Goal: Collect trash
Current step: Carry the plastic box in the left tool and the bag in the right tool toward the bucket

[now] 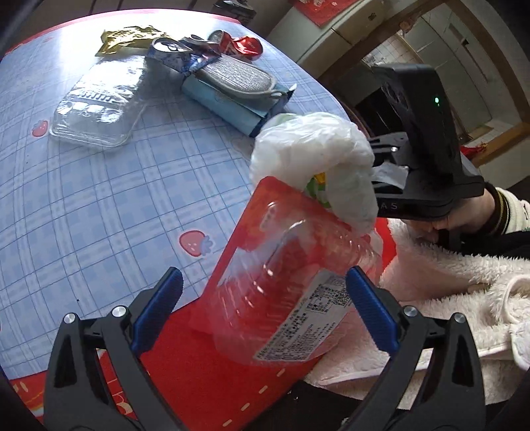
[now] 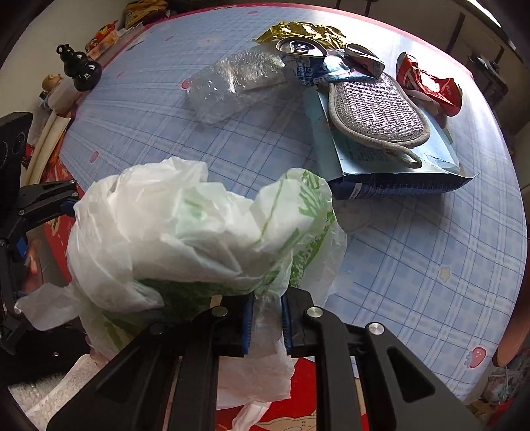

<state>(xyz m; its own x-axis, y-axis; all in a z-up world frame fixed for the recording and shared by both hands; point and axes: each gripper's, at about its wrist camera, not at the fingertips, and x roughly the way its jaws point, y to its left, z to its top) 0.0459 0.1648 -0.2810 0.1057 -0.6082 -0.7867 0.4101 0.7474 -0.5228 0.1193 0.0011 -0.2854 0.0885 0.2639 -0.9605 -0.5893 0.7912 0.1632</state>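
Jaws of the left gripper (image 1: pixel 265 308) stand apart with a clear plastic bottle (image 1: pixel 291 288) lying between the blue pads; the right pad touches the bottle's printed label, the left pad stands off from it, so whether the bottle is truly gripped I cannot tell; the bottle tilts away from the tool, its far end buried in a crumpled white plastic bag (image 1: pixel 314 162). Under the bottle lies a red mat (image 1: pixel 198 364) at the near edge of the table (image 1: pixel 99 215), which wears a blue checked cloth with strawberry prints.

Pads of the right gripper (image 2: pixel 267 323) are clenched on a twist of the same white bag (image 2: pixel 198 232), green print showing on its folds; the bag billows up just ahead of the tool and hides most of the bottle from that camera; to the tool's left the other gripper shows at the frame edge.

Farther out on the table, well apart from both tools, rests a blue packet (image 2: pixel 391 165) with a grey slipper (image 2: pixel 377 109) lying on top; beside it sits a clear plastic tray (image 1: pixel 96 109); beyond those lie a crushed blue can (image 2: pixel 301 56), a gold wrapper (image 2: pixel 298 31) and a red wrapper (image 2: pixel 430 86).
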